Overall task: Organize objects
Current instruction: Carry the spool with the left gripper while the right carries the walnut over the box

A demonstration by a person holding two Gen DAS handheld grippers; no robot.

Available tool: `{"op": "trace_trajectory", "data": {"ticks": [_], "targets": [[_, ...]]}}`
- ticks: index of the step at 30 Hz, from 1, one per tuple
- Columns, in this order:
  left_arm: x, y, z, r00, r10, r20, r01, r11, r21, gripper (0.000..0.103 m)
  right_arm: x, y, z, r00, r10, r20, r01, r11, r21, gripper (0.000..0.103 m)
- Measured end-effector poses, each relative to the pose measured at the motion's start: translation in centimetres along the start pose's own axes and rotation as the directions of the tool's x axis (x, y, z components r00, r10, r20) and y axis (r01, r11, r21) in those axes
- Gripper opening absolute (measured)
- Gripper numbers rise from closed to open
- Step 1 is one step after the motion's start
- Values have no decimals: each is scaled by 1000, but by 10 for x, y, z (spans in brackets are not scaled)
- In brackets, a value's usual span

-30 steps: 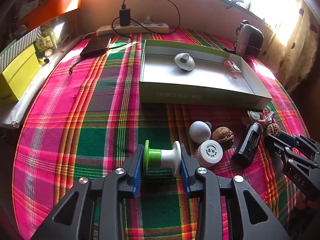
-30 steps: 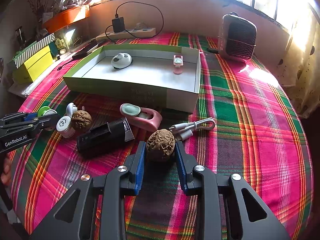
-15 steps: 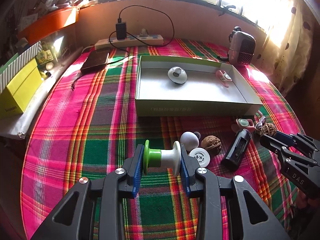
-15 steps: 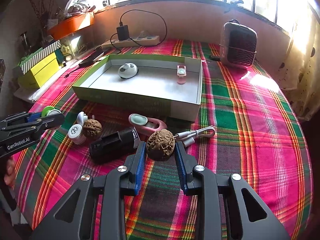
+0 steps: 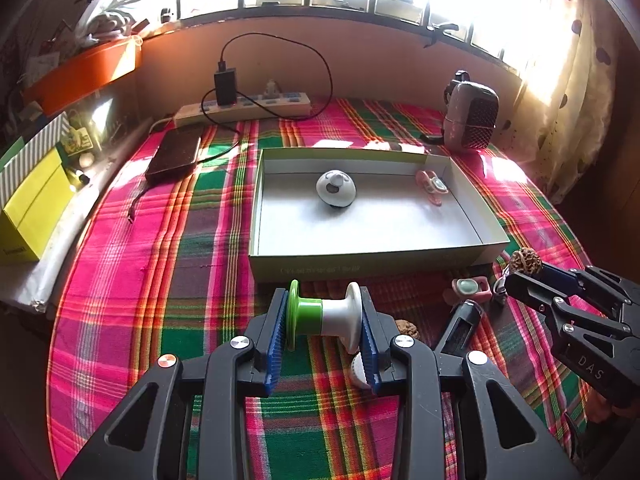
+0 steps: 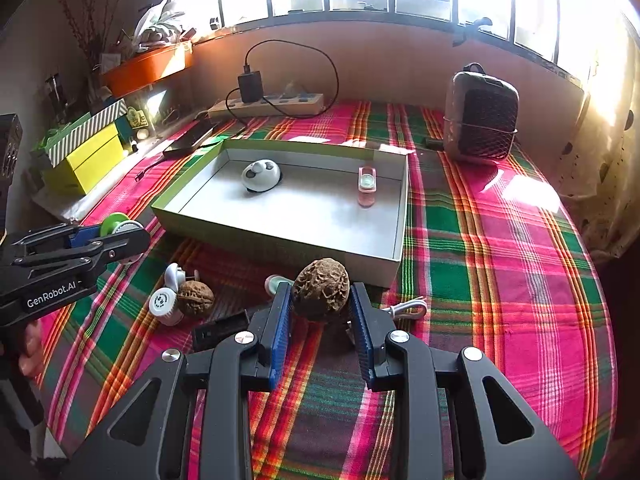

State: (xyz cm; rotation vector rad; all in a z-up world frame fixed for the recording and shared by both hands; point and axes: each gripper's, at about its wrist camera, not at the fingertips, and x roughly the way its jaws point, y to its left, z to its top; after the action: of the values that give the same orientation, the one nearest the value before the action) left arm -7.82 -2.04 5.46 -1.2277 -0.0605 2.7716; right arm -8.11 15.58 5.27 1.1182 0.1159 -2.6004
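The left gripper [image 5: 325, 322] clenches a green-and-white spool [image 5: 324, 315] and the right gripper [image 6: 320, 312] a walnut [image 6: 320, 289], both held just before the open green box [image 5: 372, 265].

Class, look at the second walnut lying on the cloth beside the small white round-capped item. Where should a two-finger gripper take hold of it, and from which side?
Probably from above, pads across the walnut's near and far bulging flanks. It is rounded and ridged, so the widest middle should hold best. The white capped item touches its left, so closing left to right looks blocked.

Both wrist views downward, box [image 5: 372, 258] shared
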Motion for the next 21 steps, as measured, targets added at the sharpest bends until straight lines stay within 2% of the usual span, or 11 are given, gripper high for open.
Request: {"op": "trace_trajectory", "data": {"ticks": [8, 21], "targets": [[17, 1, 21, 1000, -1, -9, 2, 1000, 4, 30, 10, 2, 25, 1000, 15, 10, -15, 1000, -9, 30], [54, 2, 52, 1000, 0, -27, 0, 1000, 20, 30, 51, -6, 68, 1000, 22, -7, -23, 1000, -18, 30]]}}
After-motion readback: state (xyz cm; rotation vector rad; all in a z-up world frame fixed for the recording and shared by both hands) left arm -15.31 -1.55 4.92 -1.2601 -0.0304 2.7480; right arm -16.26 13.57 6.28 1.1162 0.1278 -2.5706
